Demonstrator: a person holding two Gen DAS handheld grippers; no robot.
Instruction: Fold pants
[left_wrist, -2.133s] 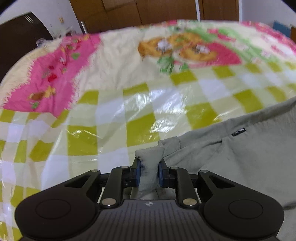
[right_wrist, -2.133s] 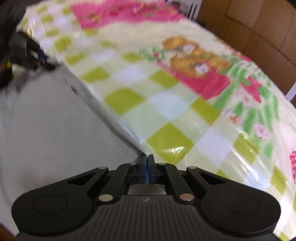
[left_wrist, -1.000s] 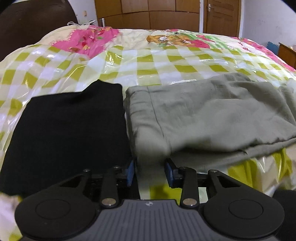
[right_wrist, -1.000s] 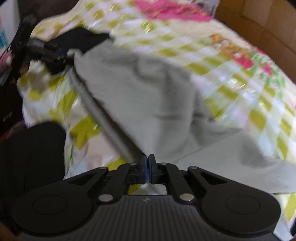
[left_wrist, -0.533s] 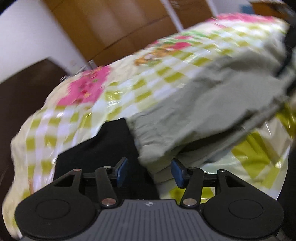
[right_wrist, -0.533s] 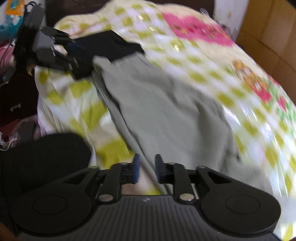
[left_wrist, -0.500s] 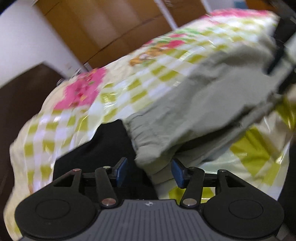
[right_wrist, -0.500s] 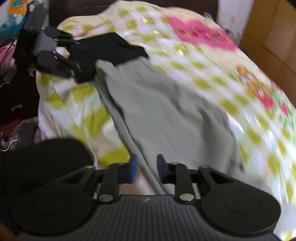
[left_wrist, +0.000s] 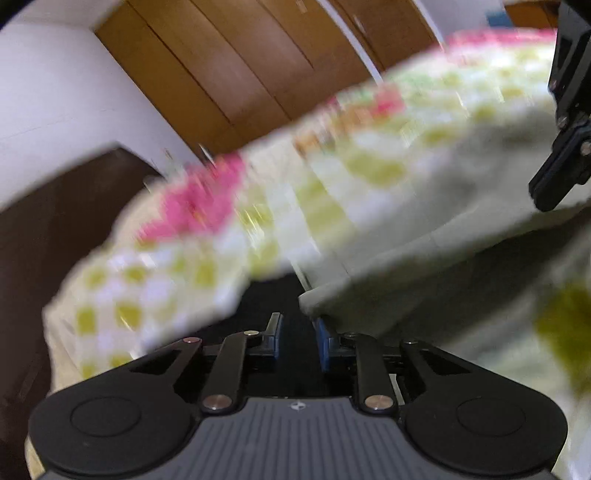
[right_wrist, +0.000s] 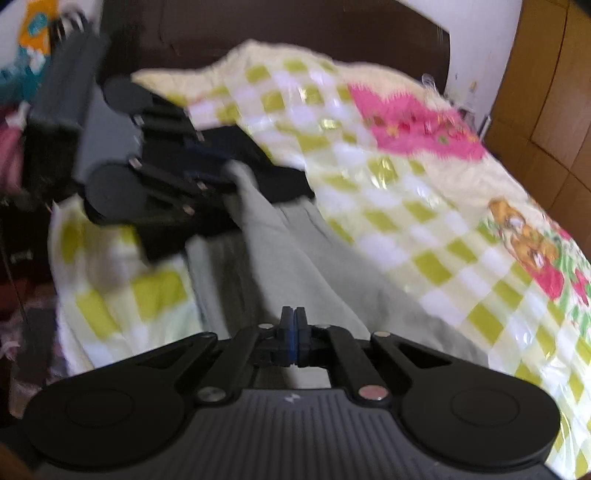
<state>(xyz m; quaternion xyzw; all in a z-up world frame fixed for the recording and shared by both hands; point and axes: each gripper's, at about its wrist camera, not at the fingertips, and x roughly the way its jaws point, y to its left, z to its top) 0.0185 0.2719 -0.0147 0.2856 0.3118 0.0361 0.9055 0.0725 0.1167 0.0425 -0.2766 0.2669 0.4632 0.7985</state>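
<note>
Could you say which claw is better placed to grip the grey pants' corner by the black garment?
Left. The left claw is at that pants corner, jaws just closing, nothing between them; the right claw, just shut, is farther along.

left tool (left_wrist: 297, 341) — black, blue pads | right tool (right_wrist: 294, 341) — black, silver screws, perhaps blue-lined

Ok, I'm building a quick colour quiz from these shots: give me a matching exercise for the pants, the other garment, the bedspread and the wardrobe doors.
Things:
1. pants
2. other garment
3. bedspread
4. wardrobe doors

Colours:
a. black
b. brown wood
c. grey
d. yellow-green and white checks

Pairs: 1-c, 2-a, 3-d, 4-b.
</note>
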